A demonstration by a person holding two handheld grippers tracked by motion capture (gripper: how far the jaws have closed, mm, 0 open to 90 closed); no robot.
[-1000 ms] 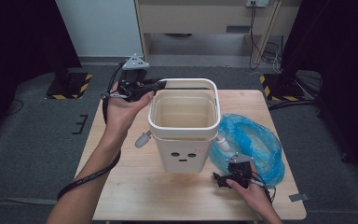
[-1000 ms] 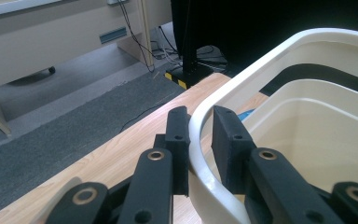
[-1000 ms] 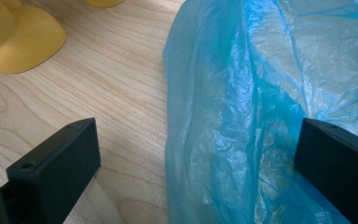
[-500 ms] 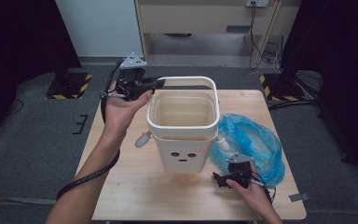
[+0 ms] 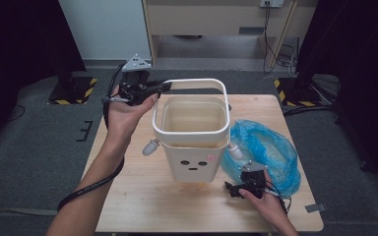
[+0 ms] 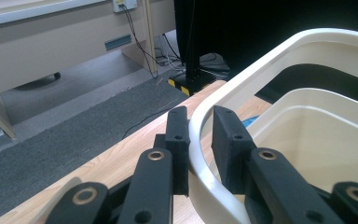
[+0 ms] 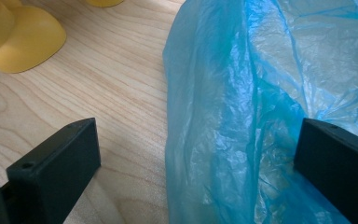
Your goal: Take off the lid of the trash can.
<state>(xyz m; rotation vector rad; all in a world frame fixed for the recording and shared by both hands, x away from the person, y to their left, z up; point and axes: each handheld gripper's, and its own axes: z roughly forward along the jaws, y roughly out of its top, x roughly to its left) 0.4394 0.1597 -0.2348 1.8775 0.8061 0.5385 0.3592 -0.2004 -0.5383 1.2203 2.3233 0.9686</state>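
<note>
A cream bin (image 5: 193,164) with a small face on its front stands mid-table. Its white hoop (image 5: 197,81) is tilted up over the opening. My left gripper (image 5: 163,87) is shut on the hoop's far left corner. In the left gripper view the black pads (image 6: 177,135) pinch the cream hoop (image 6: 261,65) from both sides, with the bin's inside (image 6: 317,135) beyond. A crumpled blue plastic bag (image 5: 268,147) lies right of the bin. My right gripper (image 5: 243,176) rests low at its near edge. Its jaws stand wide open, the blue bag (image 7: 242,93) lying loose between them.
The wooden table (image 5: 138,196) has bare room at the front left. The bin's yellow foot (image 7: 21,39) sits near the right gripper. White knobs (image 5: 150,146) stick out from the bin's sides. Dark floor, a cabinet and cables lie beyond the far edge.
</note>
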